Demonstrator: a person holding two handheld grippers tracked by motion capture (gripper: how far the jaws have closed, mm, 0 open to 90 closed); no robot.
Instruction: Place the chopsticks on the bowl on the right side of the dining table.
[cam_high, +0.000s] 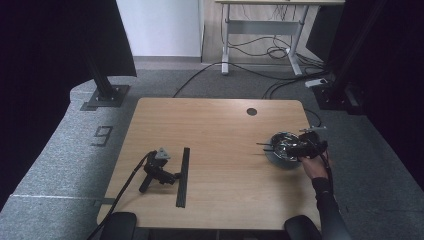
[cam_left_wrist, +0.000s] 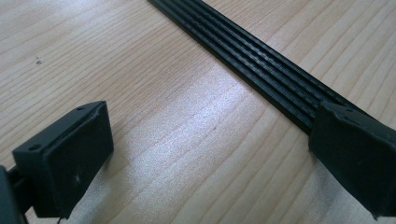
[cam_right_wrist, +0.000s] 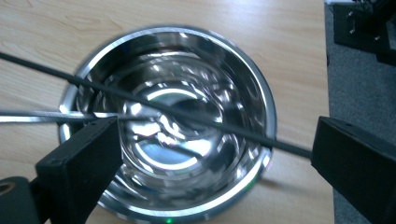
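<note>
At the near right of the high view a sleeved forearm comes up from the bottom edge, and the person's hand (cam_high: 314, 165) holds the right gripper (cam_high: 304, 147) over a steel bowl (cam_high: 280, 159). The bowl stands close to the right edge of the wooden table (cam_high: 220, 145), with little bare wood between its rim and the drop to the grey carpet. In the right gripper view the jaws stand wide apart, one on each side of the bowl (cam_right_wrist: 173, 135), clamping nothing. Two thin sticks lie across the rim: a dark rod (cam_right_wrist: 154, 105) running slantwise over the bowl toward the right-hand jaw, and a paler, silvery one (cam_right_wrist: 51, 115) coming in from the left and ending behind the left-hand jaw. Whether the dark rod touches the right-hand jaw cannot be told. Reflections blur the bowl's inside, and its near rim is cut off by the frame.

At the near left, the left gripper (cam_high: 160, 170) lies on the table with no hand on it, its cable trailing off the near edge. Its jaws are spread and grasp nothing; in the left gripper view the right-hand jaw lies over the end of a black ribbed strip (cam_left_wrist: 252, 65), which lies flat just beside the gripper (cam_high: 183, 176).

A broad stretch of bare wood lies between the two grippers and on to the far edge, where a round hole (cam_high: 251, 111) sits.
</note>
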